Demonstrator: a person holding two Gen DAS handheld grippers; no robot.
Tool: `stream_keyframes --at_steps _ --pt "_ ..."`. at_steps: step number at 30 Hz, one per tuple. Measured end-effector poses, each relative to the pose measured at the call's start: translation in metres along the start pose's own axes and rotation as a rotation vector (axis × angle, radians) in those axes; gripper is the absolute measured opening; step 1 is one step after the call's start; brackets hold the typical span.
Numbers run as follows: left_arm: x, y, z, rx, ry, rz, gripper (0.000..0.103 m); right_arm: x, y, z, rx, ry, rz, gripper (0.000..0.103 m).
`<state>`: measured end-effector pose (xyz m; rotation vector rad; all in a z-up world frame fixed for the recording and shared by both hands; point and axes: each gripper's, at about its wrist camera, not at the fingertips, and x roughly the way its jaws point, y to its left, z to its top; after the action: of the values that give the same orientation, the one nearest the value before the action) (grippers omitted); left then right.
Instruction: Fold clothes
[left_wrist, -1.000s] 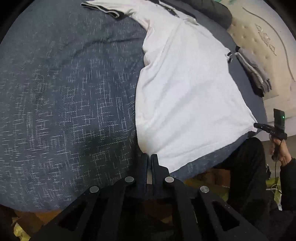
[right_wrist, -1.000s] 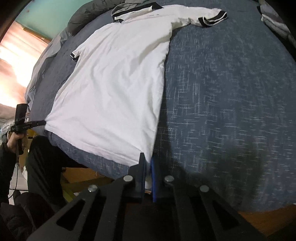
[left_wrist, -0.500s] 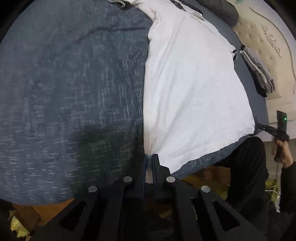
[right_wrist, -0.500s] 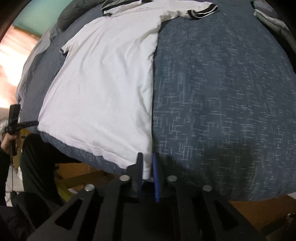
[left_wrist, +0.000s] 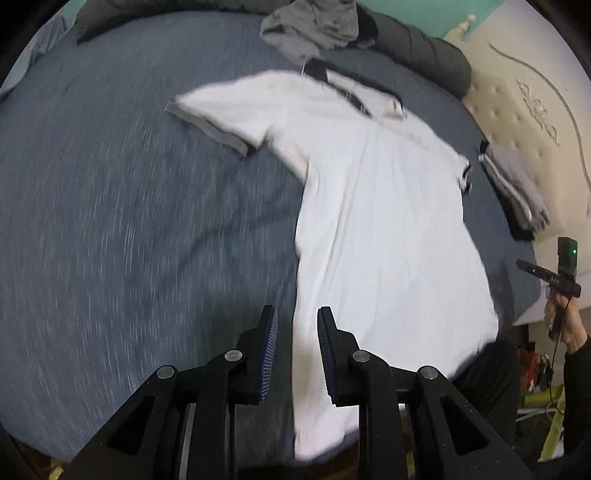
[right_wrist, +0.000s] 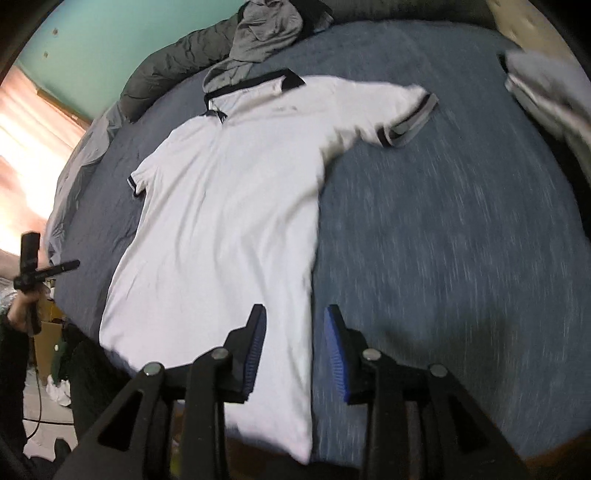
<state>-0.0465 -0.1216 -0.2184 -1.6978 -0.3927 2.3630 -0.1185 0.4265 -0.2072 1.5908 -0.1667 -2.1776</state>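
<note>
Blue bedspread (left_wrist: 129, 221), white polo shirt (left_wrist: 380, 229) spread flat, dark-trimmed sleeves, both tongs (left_wrist: 295, 332) (right_wrist: 293, 328) agape, empty

My left gripper (left_wrist: 295, 349) is matte black, with two flat fingers faced in ribbed blue pads (left_wrist: 269, 350), angular arms with triangular cut-outs, and four round silver screws. My right gripper (right_wrist: 295, 349) is built the same, its blue pads (right_wrist: 339, 360) brighter. I wear a dark sleeve (left_wrist: 576, 373) and dark trousers (right_wrist: 86, 376); a thin black cable hangs from each handle
</note>
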Motion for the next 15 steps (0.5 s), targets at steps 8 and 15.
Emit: stream_keyframes --at_steps 8,15 --pt "0.048 -0.018 0.124 0.012 -0.052 0.011 0.026 0.048 0.023 0.108 -0.079 -0.054 -0.018 0.041" --pt "0.096 -0.037 0.233 0.023 -0.094 0.021 0.026 0.092 0.031 0.205 -0.107 -0.099 -0.019 0.053"
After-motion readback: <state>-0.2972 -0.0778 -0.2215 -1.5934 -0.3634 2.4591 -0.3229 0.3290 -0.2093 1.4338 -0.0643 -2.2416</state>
